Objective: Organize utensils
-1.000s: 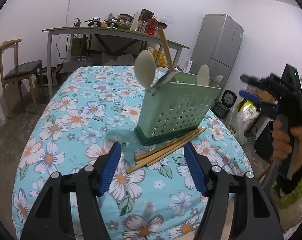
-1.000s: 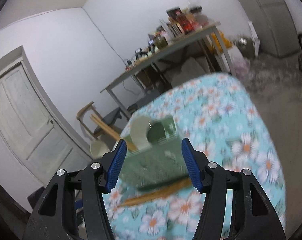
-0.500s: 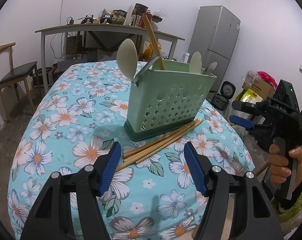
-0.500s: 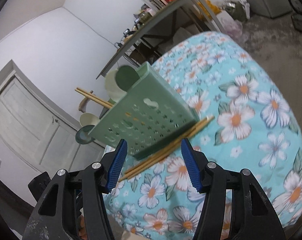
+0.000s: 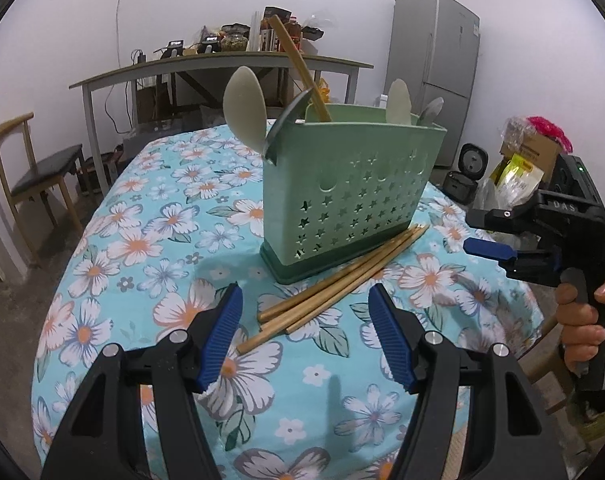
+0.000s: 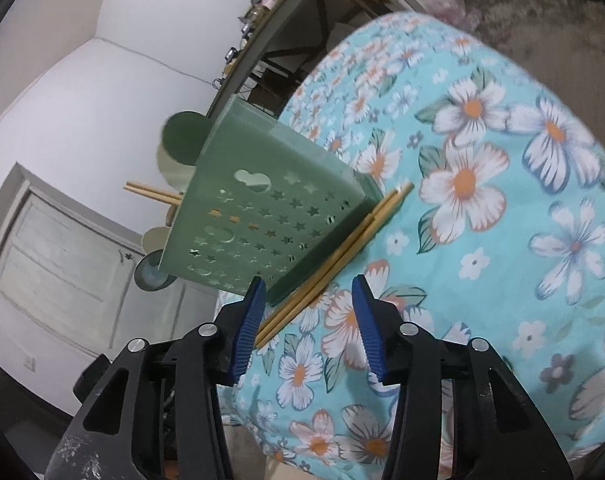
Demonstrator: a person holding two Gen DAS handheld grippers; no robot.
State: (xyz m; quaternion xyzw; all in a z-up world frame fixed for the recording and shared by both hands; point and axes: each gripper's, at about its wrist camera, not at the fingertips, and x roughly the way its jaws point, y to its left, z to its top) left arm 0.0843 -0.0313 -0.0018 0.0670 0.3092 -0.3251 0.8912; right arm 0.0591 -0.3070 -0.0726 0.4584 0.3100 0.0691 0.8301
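— What do you have on the left side?

— My left tool (image 5: 305, 334) hangs over the table (image 5: 150, 240) with its floral cloth, jaws spread and nothing between the pads. Just ahead of it lies a bundle of loose chopsticks (image 5: 334, 284), flat on the cloth, their far ends touching the base of the green utensil holder (image 5: 350, 196). The holder stands upright with spoons (image 5: 244, 110) and one more chopstick (image 5: 300, 68) sticking out of it

— And the right?

— My right tool (image 6: 308, 320) is tilted, and its jaws have just been closing, though they grip nothing. The near ends of the chopsticks (image 6: 334, 260) sit by the left pad; I cannot tell if they touch. My hand (image 5: 582, 320) holds its grip beyond the table's right edge
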